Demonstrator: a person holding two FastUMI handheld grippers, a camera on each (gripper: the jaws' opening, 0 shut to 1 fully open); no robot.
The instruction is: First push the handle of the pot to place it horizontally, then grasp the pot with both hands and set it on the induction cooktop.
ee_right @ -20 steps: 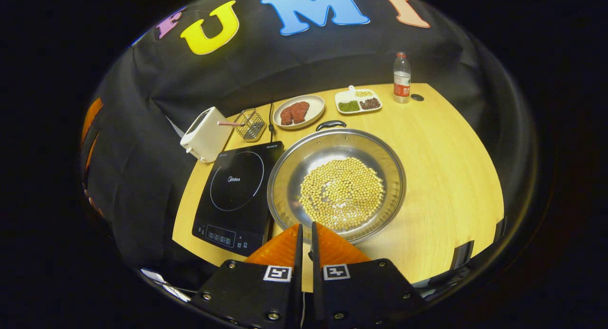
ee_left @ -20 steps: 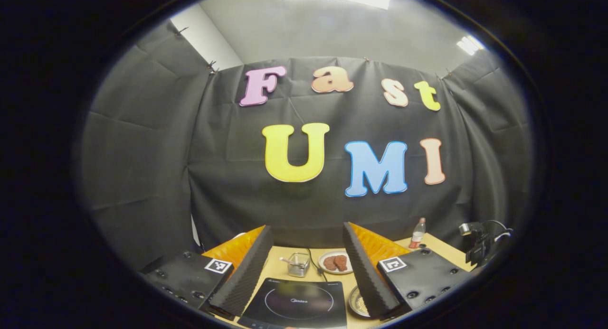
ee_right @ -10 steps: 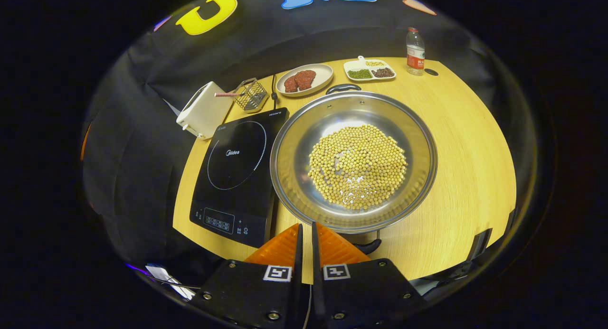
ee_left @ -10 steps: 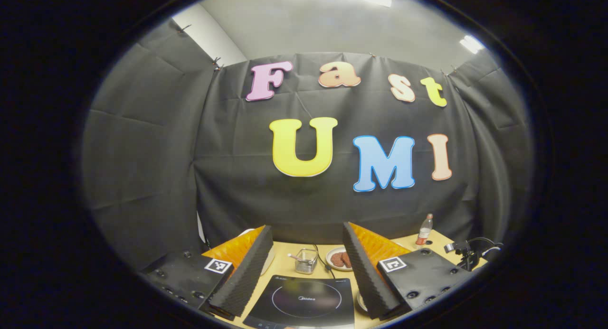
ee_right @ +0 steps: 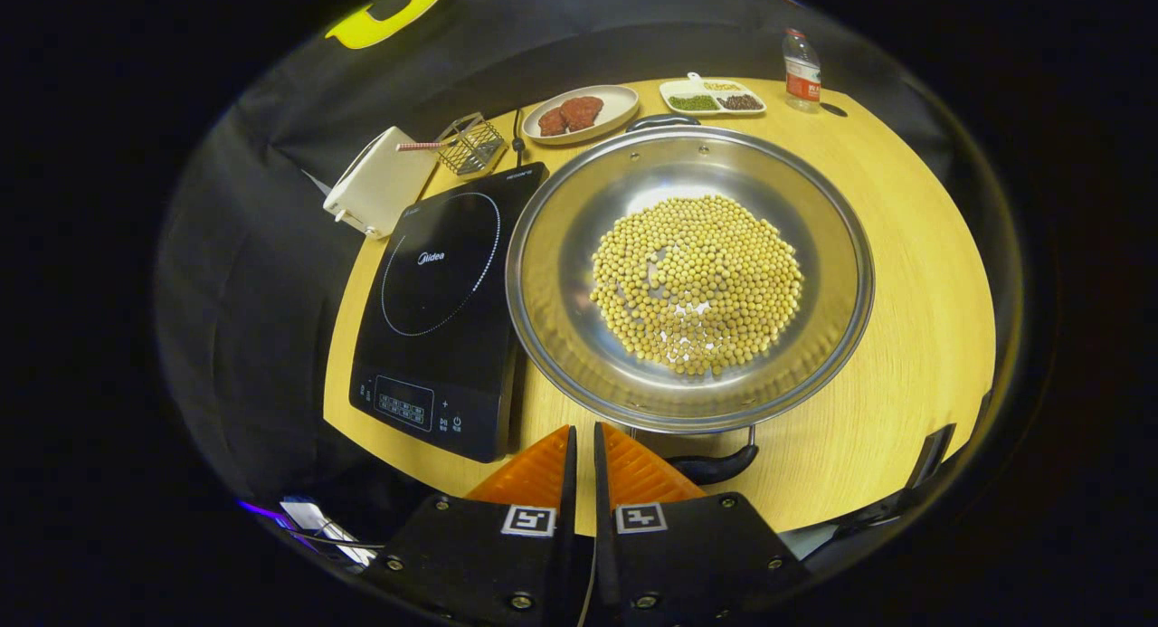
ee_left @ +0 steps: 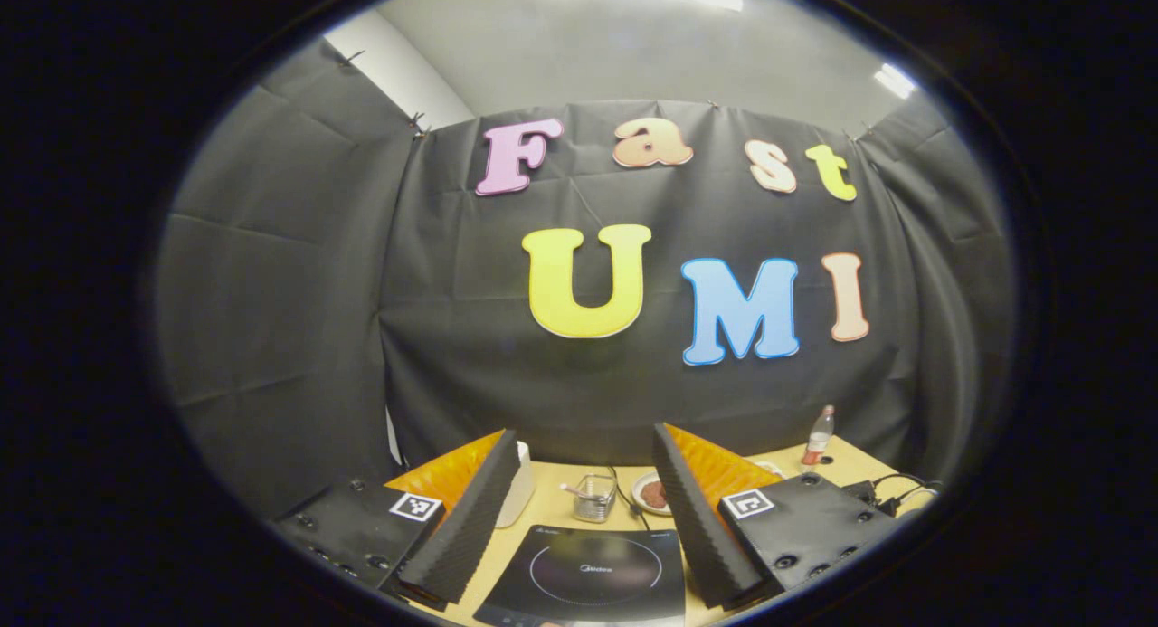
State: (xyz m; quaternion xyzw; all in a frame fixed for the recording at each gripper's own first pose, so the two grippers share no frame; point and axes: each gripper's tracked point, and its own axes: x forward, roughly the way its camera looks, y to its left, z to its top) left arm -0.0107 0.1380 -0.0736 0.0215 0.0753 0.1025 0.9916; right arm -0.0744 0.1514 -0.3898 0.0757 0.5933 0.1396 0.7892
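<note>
The worktop [ee_right: 905, 274] carries the pot [ee_right: 543, 274], a wide steel pan holding a bed of soybeans [ee_right: 697, 283], sitting at the centre of the right gripper view just right of the induction cooktop [ee_right: 443, 301], which lies at nine o'clock from it. The pot's two handles stand at twelve o'clock [ee_right: 663, 120] and six o'clock [ee_right: 719, 467], so the first step, turning them to lie crosswise, looks not yet done.

The right gripper [ee_right: 579, 446] has its jaws closed on nothing, tips together, just left of the near handle. That suits a push: I would set the closed tips against the side of that handle and sweep it round in an arc, low and slow, so the pot turns in place and the beans do not slide or spill. Keep the rim off the cooktop's edge while it turns.

The left gripper [ee_left: 583, 482] has its jaws wide apart, raised above the cooktop and pointed toward the booth wall, ready for the two-handed lift.
</note>
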